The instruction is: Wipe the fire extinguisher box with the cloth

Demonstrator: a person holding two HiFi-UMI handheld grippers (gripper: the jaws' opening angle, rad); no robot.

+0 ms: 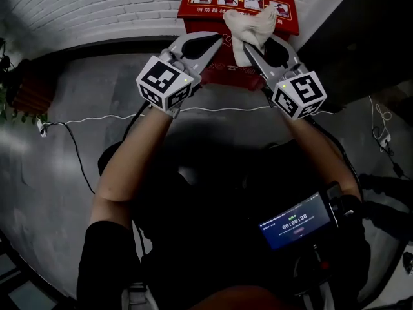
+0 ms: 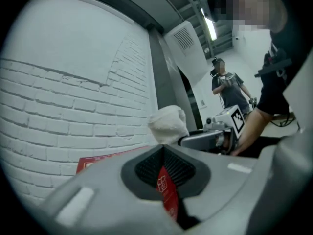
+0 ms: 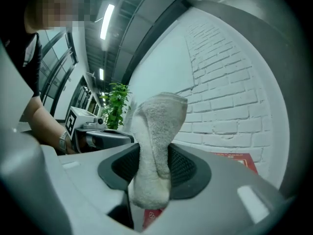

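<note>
White brick wall [image 1: 97, 5] backs the red fire extinguisher box [image 1: 193, 19] on the floor. The right claw [image 1: 250, 44], clamped on the bunched cloth [image 1: 250, 26], holds it over the box top. The left claw [image 1: 218, 39] is closed and empty. Wiping appears barely begun.

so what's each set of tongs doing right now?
Left tongs: closed, nothing gripped.
Right tongs: closed on the cloth.
</note>
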